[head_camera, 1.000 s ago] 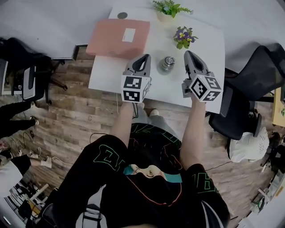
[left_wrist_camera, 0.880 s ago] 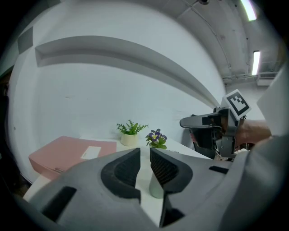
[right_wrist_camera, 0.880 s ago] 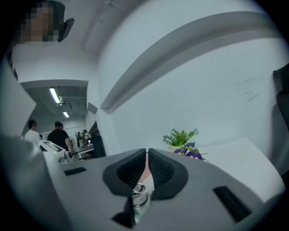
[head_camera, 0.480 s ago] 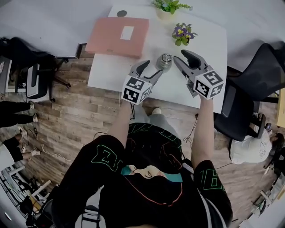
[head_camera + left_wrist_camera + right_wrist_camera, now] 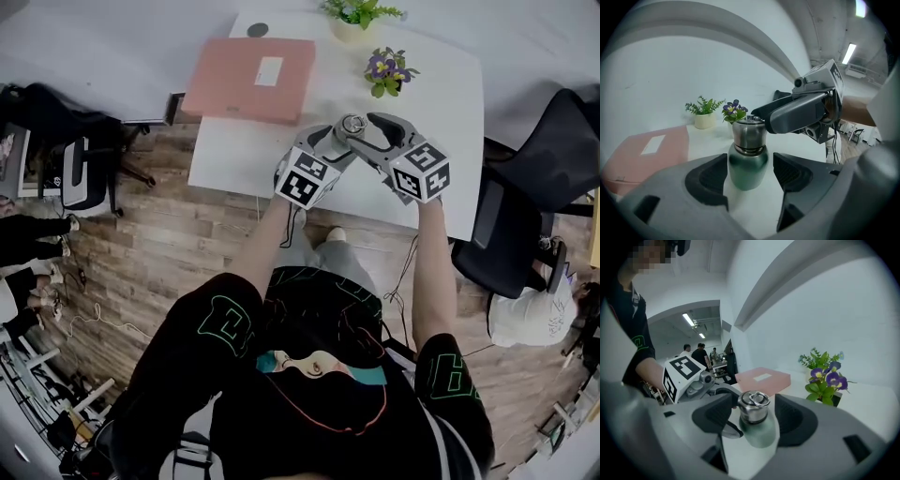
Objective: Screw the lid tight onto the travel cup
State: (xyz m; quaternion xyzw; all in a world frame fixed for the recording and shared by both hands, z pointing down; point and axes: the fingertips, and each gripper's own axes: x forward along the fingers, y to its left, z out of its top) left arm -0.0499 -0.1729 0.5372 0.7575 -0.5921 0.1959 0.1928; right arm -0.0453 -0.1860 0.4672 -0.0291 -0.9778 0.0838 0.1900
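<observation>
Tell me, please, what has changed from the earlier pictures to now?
Both grippers came down and inward to the travel cup, and their jaws have just been opening. The left gripper now straddles the cup's green body, the right gripper its steel lid; neither presses on it yet. The cup, pink box and two potted plants stayed in place.

This looks like an office workroom. A white bench (image 5: 441, 103) stands against a pale wall, with black swivel chairs (image 5: 525, 216) on a wood-plank floor (image 5: 169, 253). Two small potted plants (image 5: 389, 75) sit on the bench, strip lights (image 5: 849, 53) hang overhead, and people (image 5: 699, 355) stand by desks farther back.
</observation>
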